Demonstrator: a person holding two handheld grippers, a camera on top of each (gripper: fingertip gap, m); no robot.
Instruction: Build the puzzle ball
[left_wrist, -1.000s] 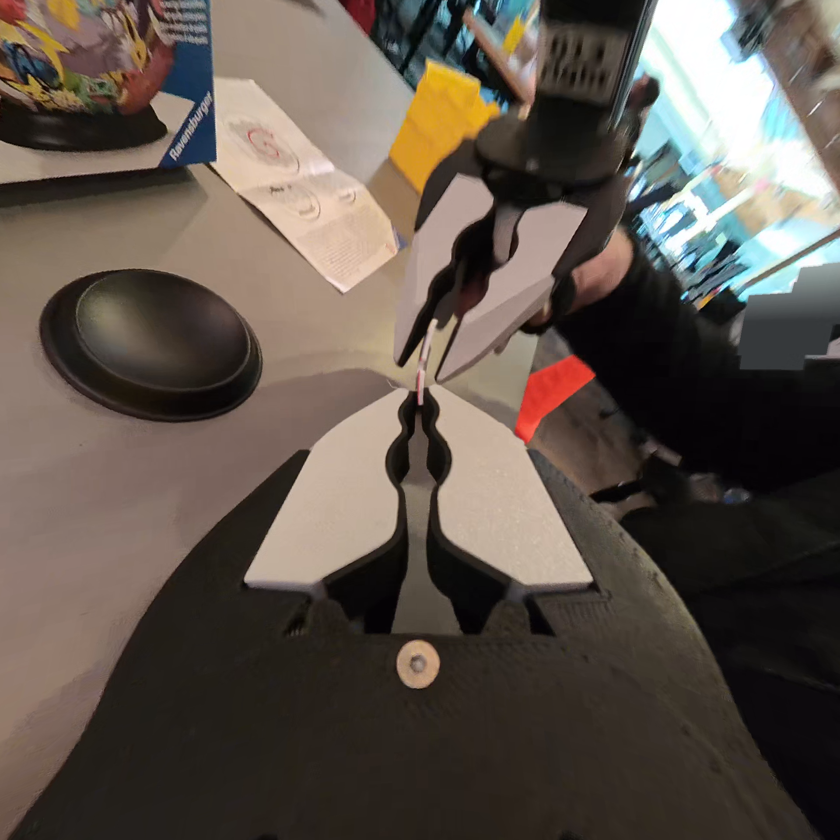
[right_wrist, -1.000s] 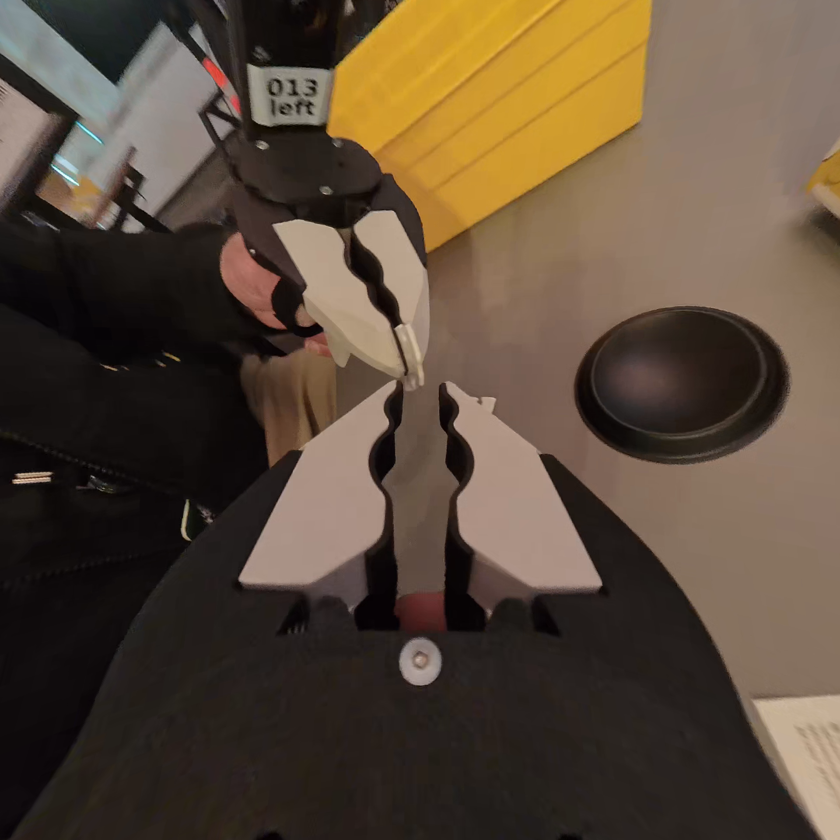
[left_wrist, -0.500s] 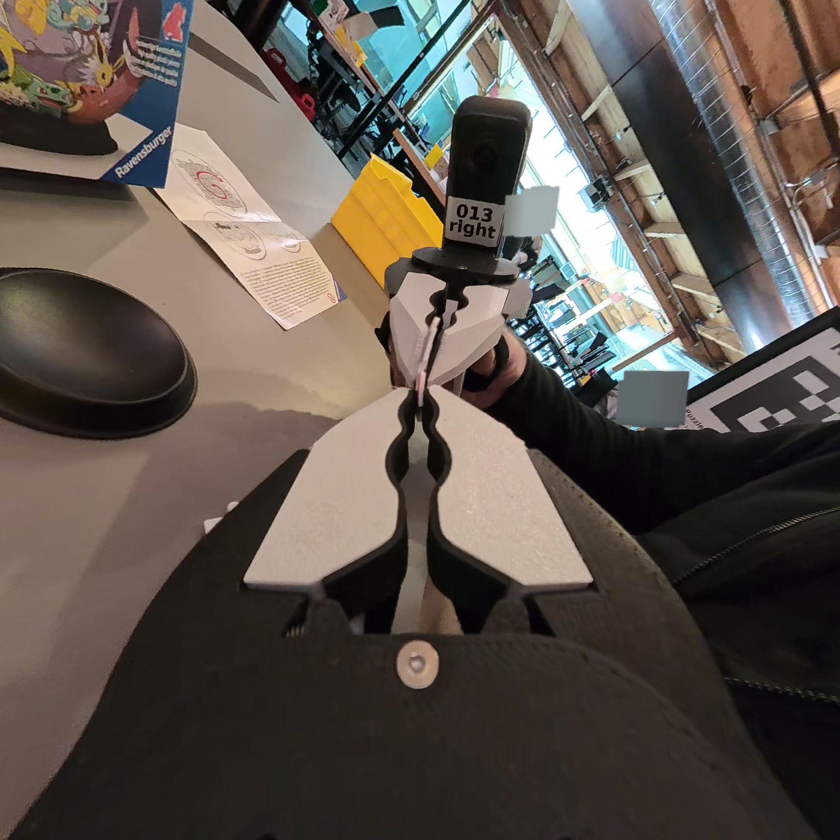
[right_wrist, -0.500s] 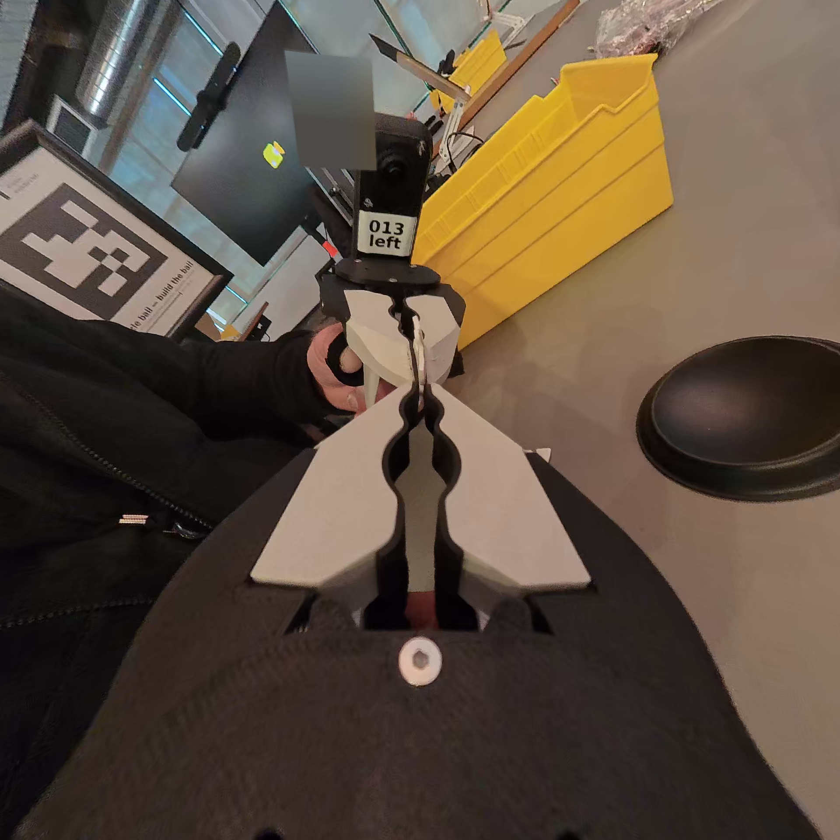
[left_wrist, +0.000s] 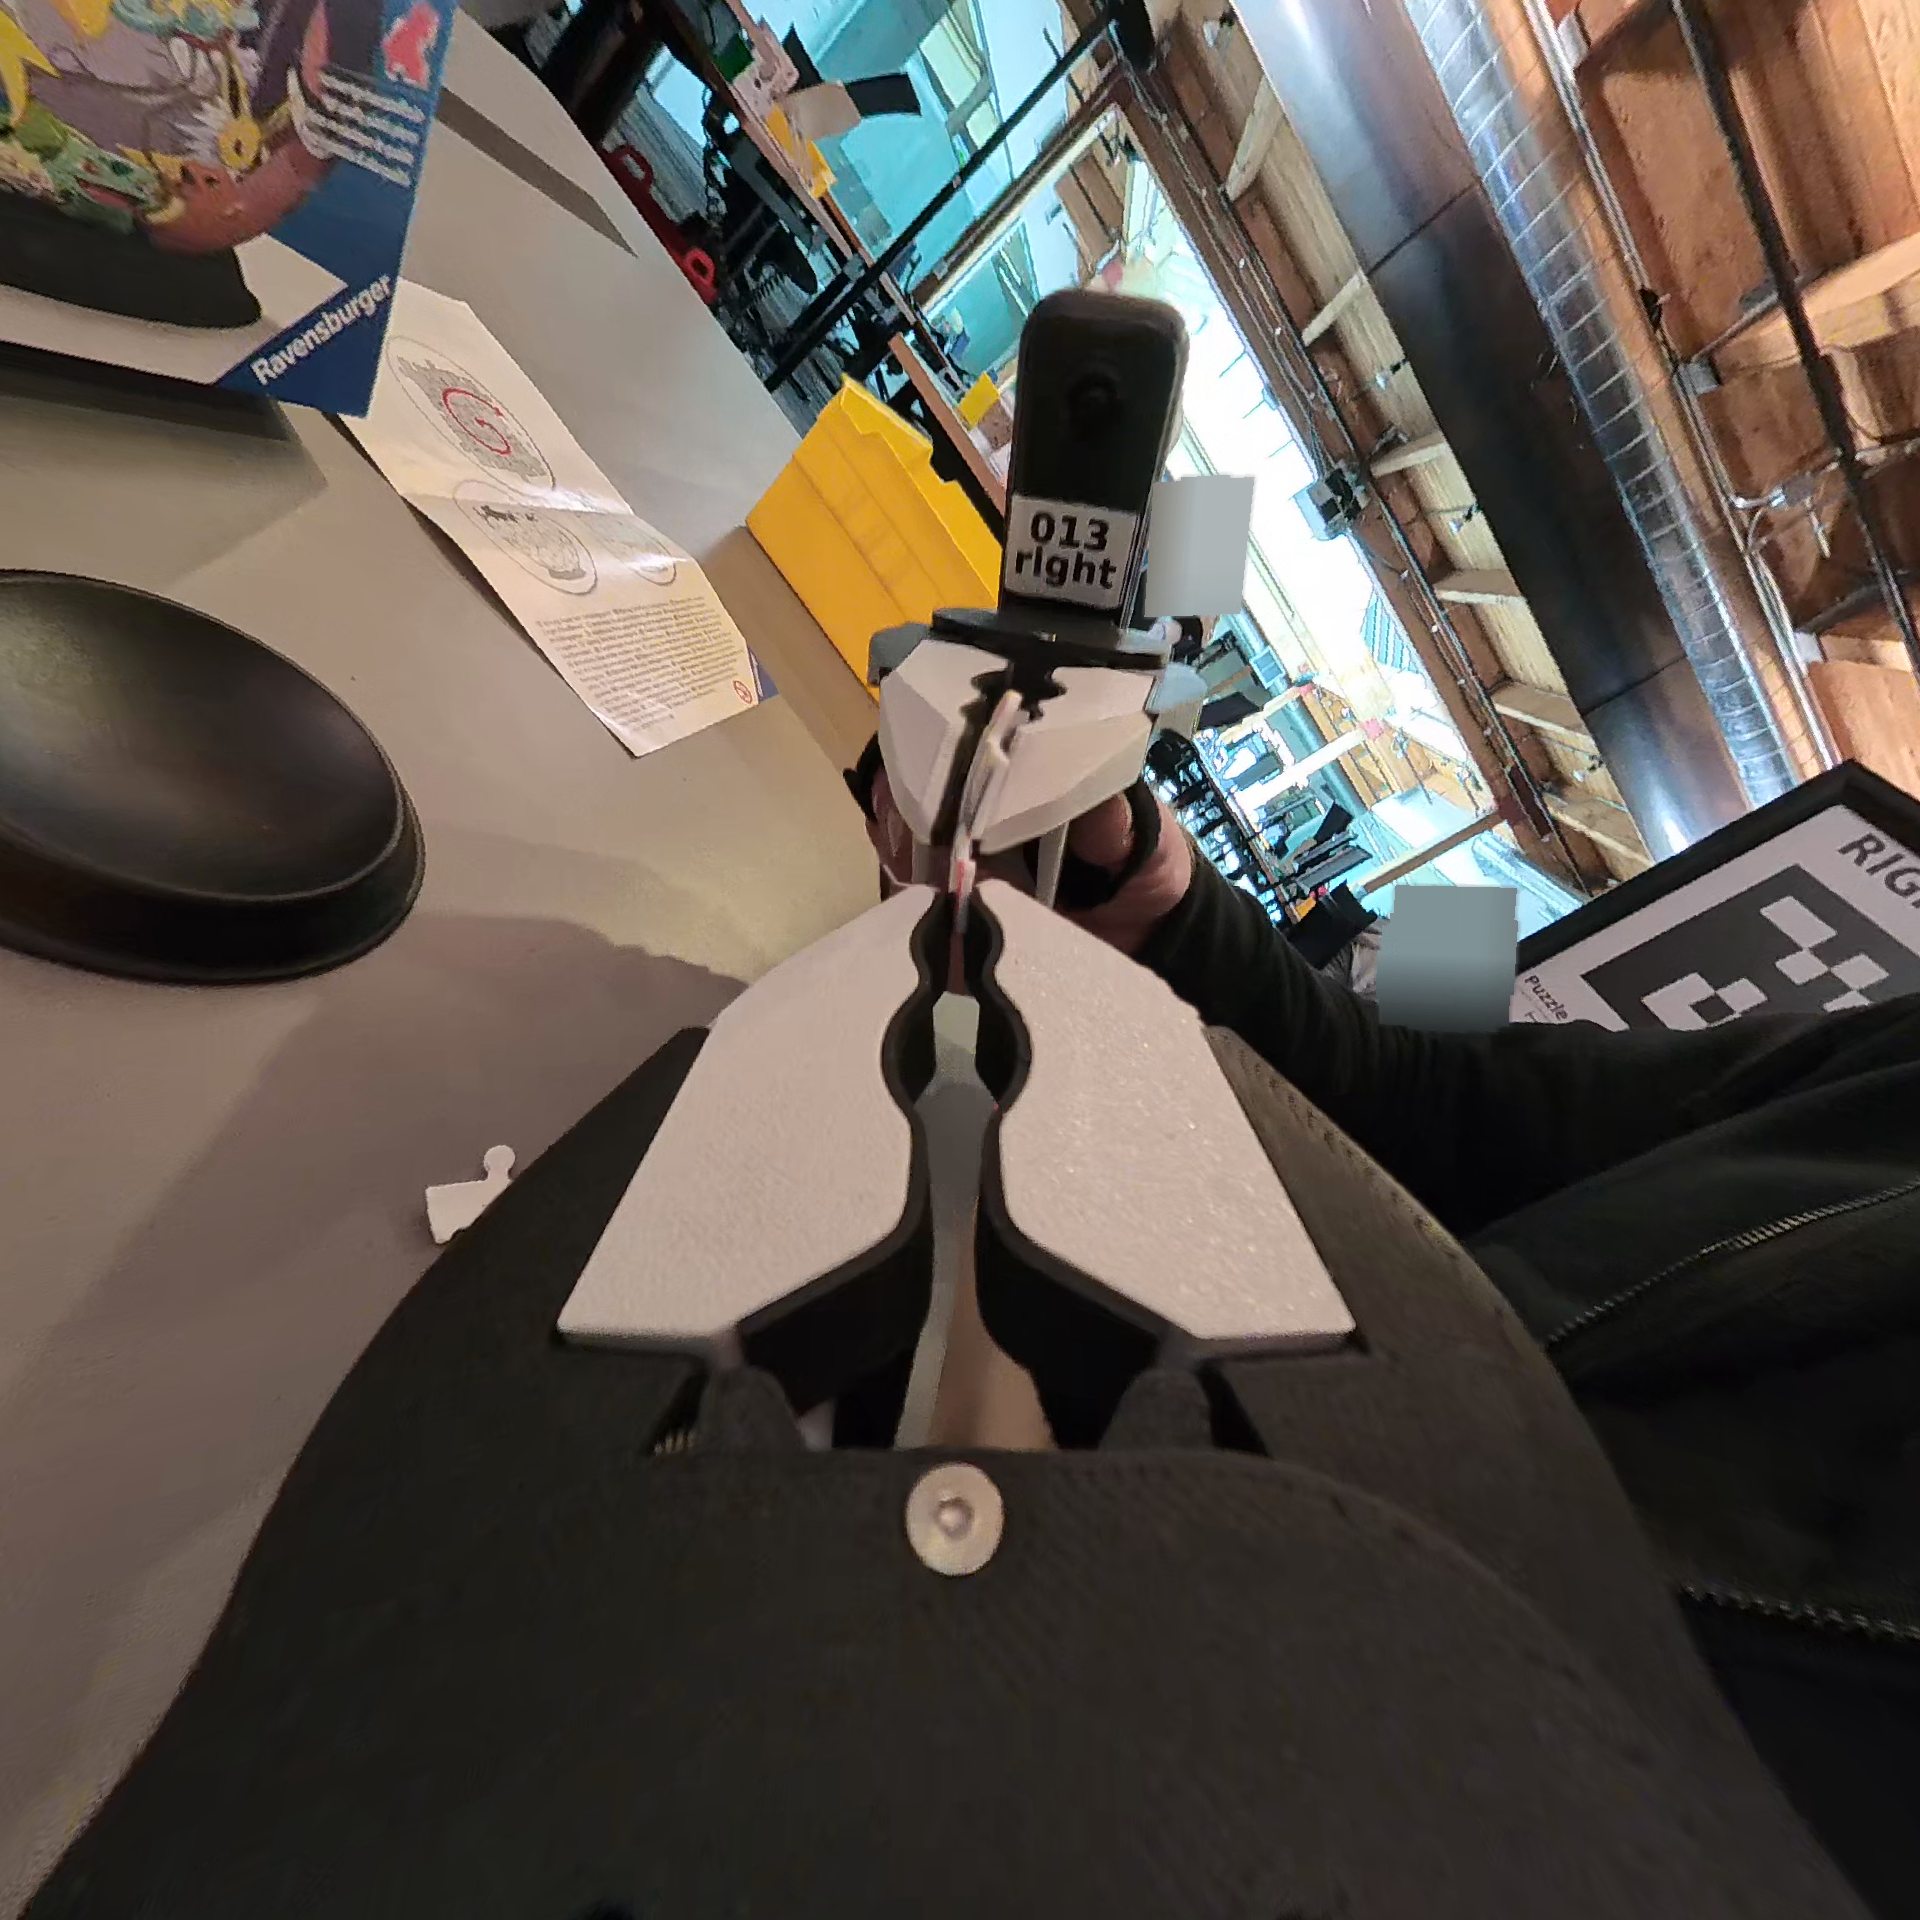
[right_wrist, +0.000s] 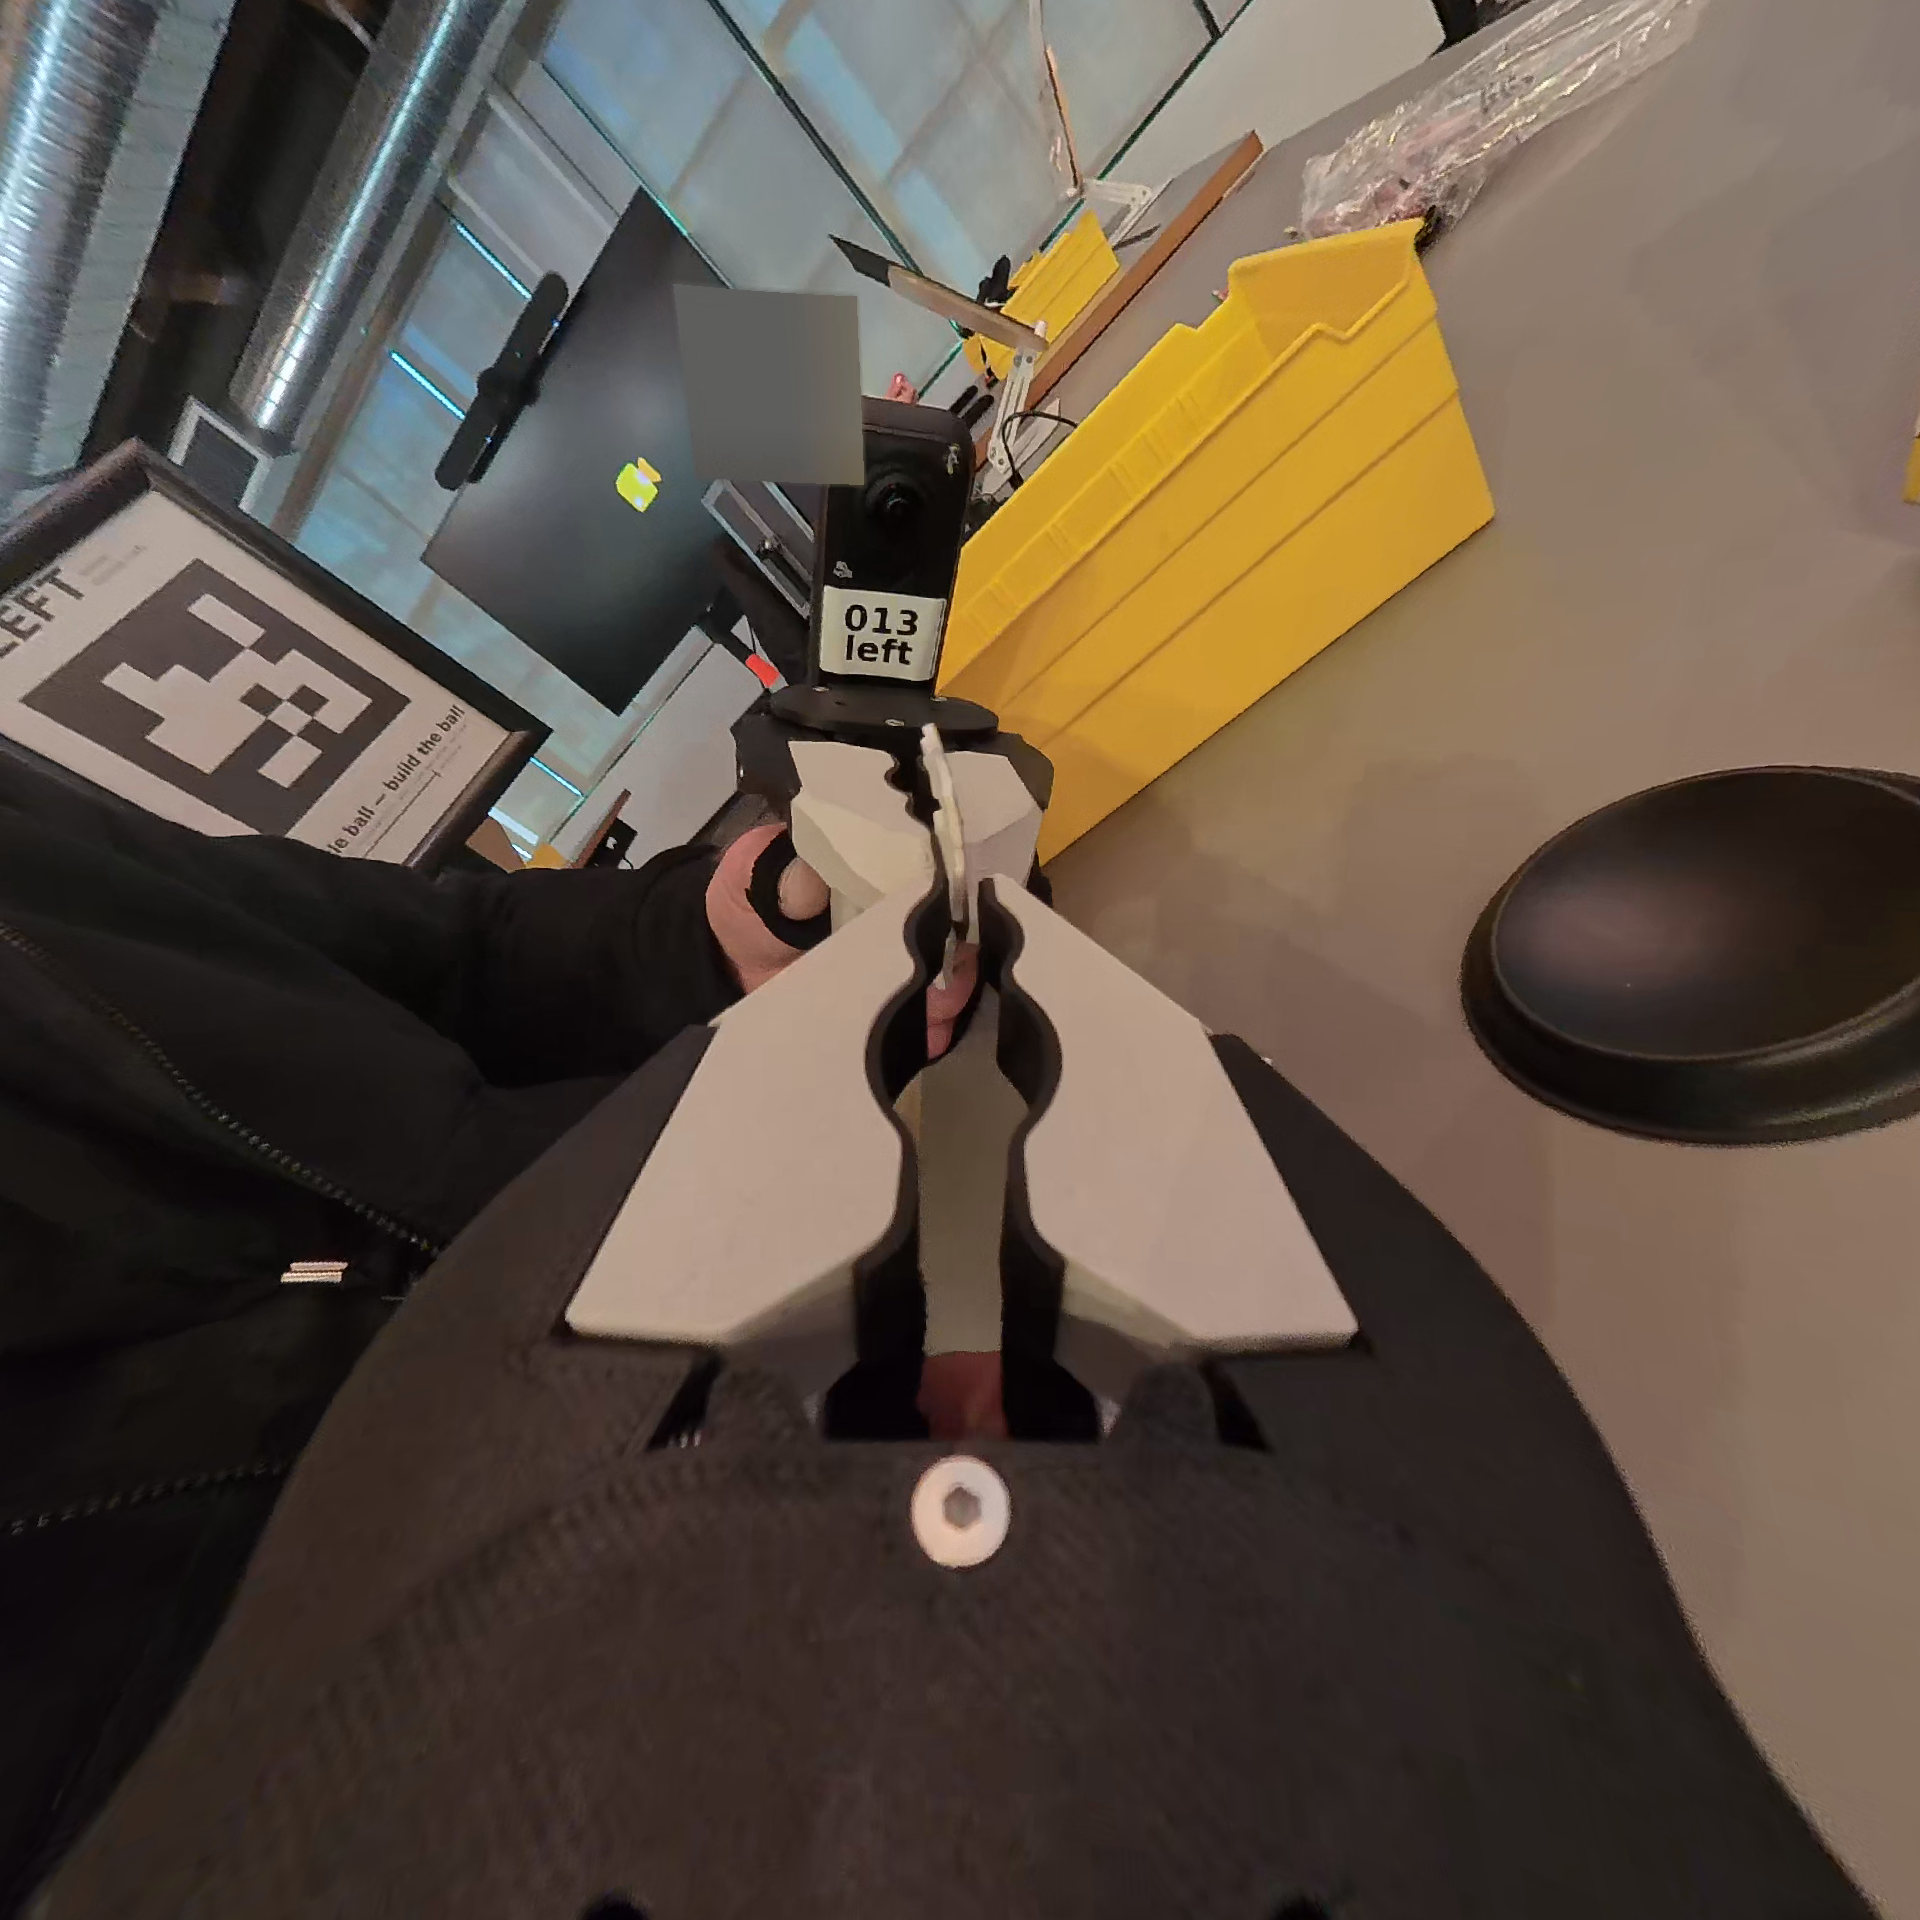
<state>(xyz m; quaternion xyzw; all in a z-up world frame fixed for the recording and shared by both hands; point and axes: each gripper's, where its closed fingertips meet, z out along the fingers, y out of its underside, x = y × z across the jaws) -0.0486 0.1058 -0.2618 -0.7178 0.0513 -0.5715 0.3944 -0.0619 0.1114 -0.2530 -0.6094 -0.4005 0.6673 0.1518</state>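
Item, nearest: our left gripper and right gripper, held tip to tip above the desk, fingers of each clenched on a thin white puzzle piece seen edge-on — two pieces apparently being joined.

Risk: we judge edge-on tabs may miss, bend, or twist free under pressure.

Beyond: a loose piece on the desk, black dome stand, yellow bin — well apart.
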